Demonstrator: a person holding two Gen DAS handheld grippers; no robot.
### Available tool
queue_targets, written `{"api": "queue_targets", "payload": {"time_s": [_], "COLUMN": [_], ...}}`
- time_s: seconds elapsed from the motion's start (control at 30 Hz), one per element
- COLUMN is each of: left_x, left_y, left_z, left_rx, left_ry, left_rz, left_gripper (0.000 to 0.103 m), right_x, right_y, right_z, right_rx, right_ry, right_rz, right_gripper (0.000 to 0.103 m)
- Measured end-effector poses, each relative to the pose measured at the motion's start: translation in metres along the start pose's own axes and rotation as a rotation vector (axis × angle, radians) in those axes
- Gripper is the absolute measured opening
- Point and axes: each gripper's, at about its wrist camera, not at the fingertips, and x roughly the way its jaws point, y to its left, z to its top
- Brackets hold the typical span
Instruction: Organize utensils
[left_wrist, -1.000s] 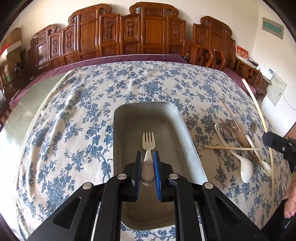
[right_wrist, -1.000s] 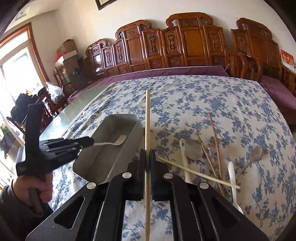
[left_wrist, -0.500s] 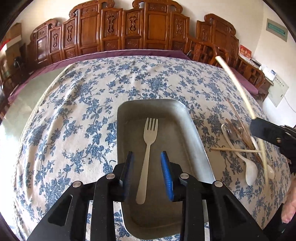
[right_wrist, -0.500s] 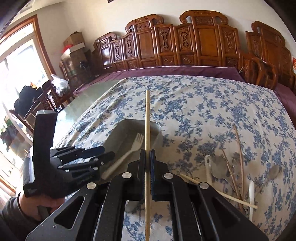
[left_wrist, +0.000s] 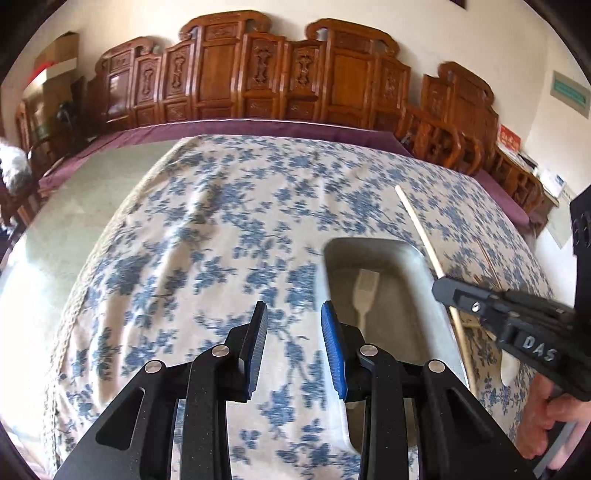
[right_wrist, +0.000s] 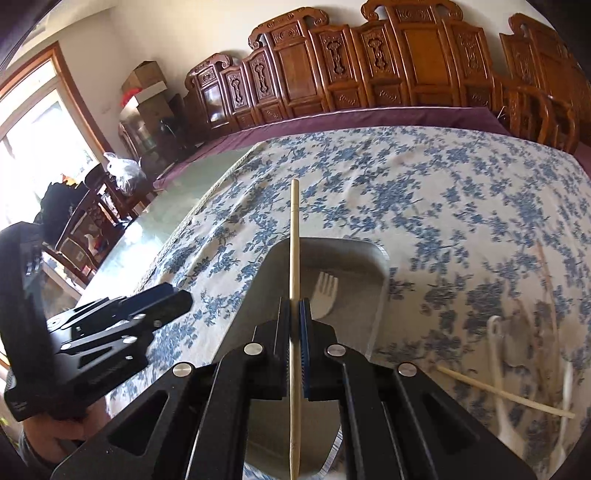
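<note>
Over the metal tray (right_wrist: 376, 258) on the flowered bench (left_wrist: 221, 229), the right tool (right_wrist: 294, 314) is clamped on a pale chopstick (right_wrist: 294, 236), not yet set down. One white fork (right_wrist: 325, 291) already lies inside the tray. Beside the tray, the left tool (left_wrist: 291, 325) hangs over the cloth, parted and holding nothing. Well to the right, a blurred heap of spoons and chopsticks (right_wrist: 517, 354) is left to sort; I can't count them, and the frame cuts them off.
</note>
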Motion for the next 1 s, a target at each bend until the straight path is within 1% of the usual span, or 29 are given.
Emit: {"api": "queue_targets", "payload": {"time_s": [0.17, 0.3, 0.43, 0.53, 0.63, 0.77, 0.9, 1.0], "left_x": [-0.004, -0.005, -0.006, -0.008, -0.01, -0.014, -0.018, -0.018], "left_y": [0.018, 0.022, 0.02, 0.018, 0.01, -0.006, -0.031, -0.048], "left_z": [0.003, 0.004, 0.005, 0.004, 0.004, 0.0, -0.003, -0.005], "left_rx": [-0.035, -0.041, -0.032, -0.028, -0.021, 0.006, 0.048, 0.07], "left_ry": [-0.013, -0.02, -0.025, -0.026, -0.03, -0.035, -0.047, -0.045], "left_rz": [0.03, 0.04, 0.045, 0.041, 0.03, 0.003, -0.028, -0.046], "left_gripper": [0.028, 0.028, 0.028, 0.028, 0.028, 0.028, 0.028, 0.028], "right_x": [0.022, 0.034, 0.036, 0.034, 0.018, -0.017, -0.056, -0.08], "right_y": [0.007, 0.013, 0.013, 0.01, 0.005, -0.011, -0.038, -0.068], "right_z": [-0.008, -0.021, -0.026, -0.026, -0.027, -0.035, -0.046, -0.051], "right_rx": [-0.02, -0.075, -0.1, -0.105, -0.123, -0.143, -0.149, -0.138], "right_ry": [0.031, 0.056, 0.062, 0.063, 0.039, 0.004, -0.023, -0.026], "right_rz": [-0.038, -0.085, -0.103, -0.098, -0.099, -0.12, -0.161, -0.213], "right_gripper": [0.006, 0.006, 0.007, 0.007, 0.007, 0.007, 0.007, 0.007]}}
